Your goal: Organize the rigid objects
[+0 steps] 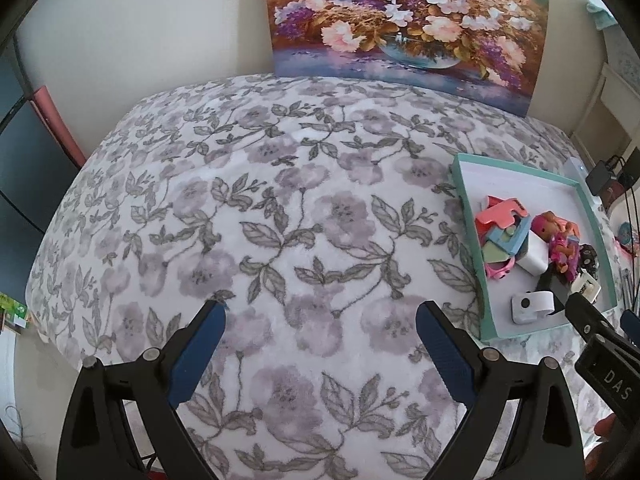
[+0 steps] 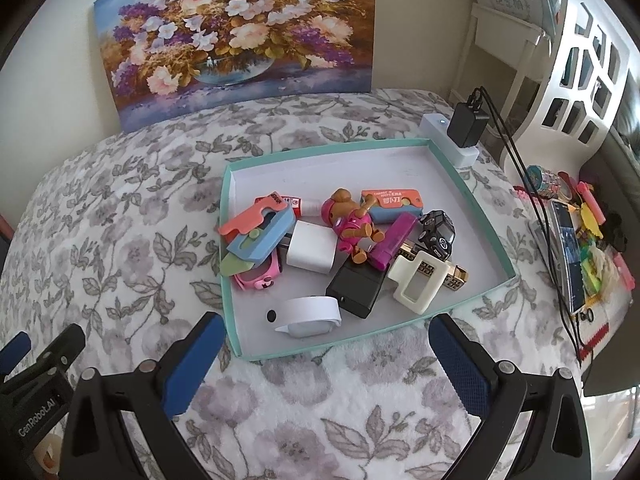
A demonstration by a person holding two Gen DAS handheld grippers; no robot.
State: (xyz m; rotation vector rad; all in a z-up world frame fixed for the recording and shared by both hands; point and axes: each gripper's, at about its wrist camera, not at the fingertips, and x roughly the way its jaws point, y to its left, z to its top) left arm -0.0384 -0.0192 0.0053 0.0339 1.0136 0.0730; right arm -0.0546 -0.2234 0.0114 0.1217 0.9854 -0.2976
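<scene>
Right wrist view: right gripper point(image 2: 324, 344) is hovering, jaws spread, risking nudging the shallow teal cardboard tray point(image 2: 472, 196) askew; left gripper point(image 1: 320, 328) jaws spread too.

We see a bed point(image 2: 120, 240) covered with a white blanket point(image 1: 280, 200) printed with grey leaves and pale purple flowers. On it, toward the right, lies a shallow teal tray point(image 2: 230, 240) heaped with small toys and gadgets. Just behind the tray's far right corner sits a white power strip point(image 2: 434, 124) with a black charger point(image 2: 466, 126) plugged into it. A flower painting point(image 2: 240, 32) stands at the bed's far edge against the wall.
</scene>
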